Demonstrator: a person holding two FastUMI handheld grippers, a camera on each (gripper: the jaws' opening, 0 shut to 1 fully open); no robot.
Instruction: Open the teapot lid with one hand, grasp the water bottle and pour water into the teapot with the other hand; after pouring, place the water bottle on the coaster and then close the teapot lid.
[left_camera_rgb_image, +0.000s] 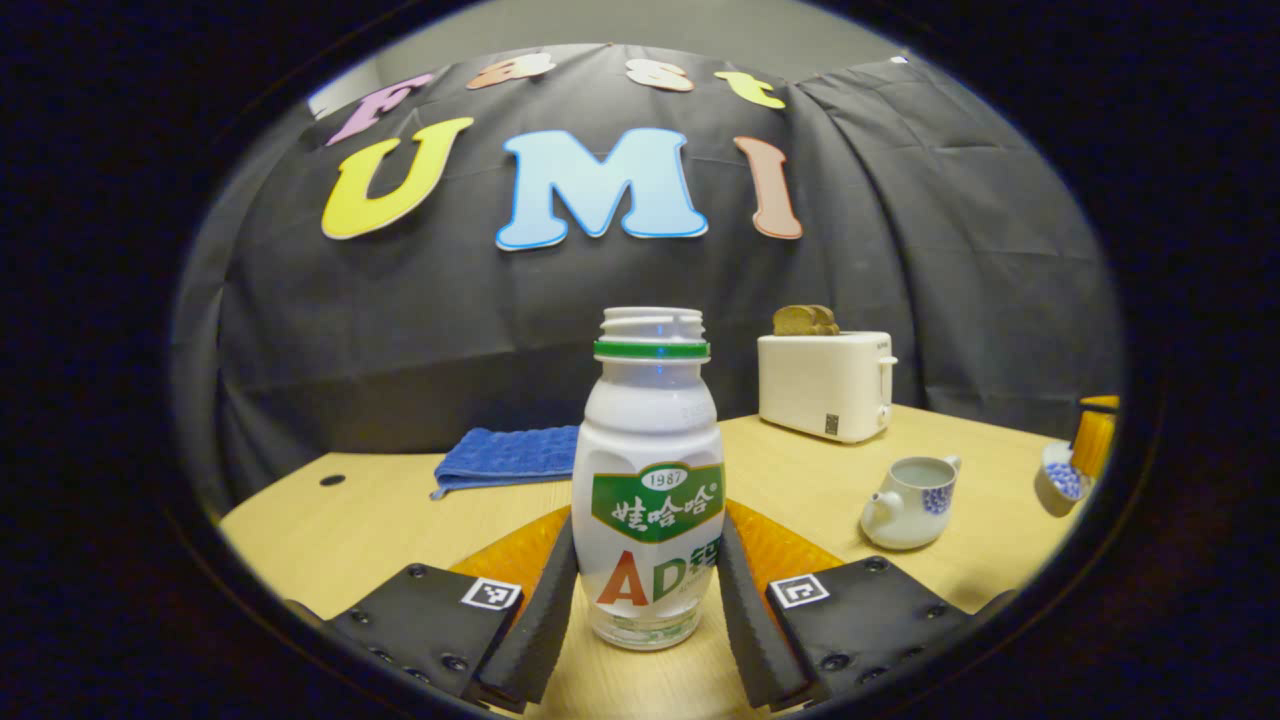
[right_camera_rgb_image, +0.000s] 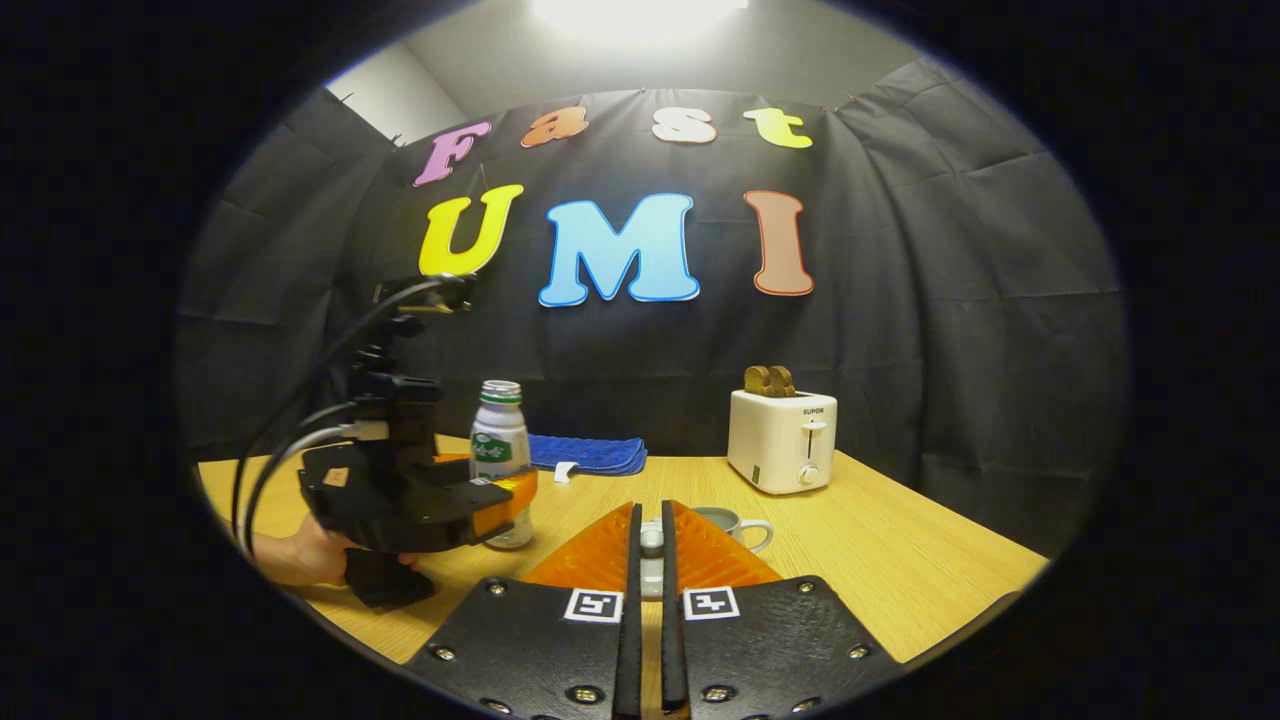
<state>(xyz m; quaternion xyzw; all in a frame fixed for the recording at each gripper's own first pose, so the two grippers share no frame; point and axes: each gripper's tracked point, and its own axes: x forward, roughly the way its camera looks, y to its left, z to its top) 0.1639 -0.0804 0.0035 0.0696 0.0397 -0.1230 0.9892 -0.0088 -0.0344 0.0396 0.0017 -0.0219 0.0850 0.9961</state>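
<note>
Black cloth backs the wooden bench; in the left gripper view we see the left tool straddling the upright, uncapped water bottle, fingers just beside its sides though contact is unclear, with the lidless teapot to the right, bare bench between them, and a toaster and blue cloth behind. From the right gripper view we see a hand holding that tool level at the bench's left side. Our right tool is nearly shut on the teapot lid, above the teapot.
</note>
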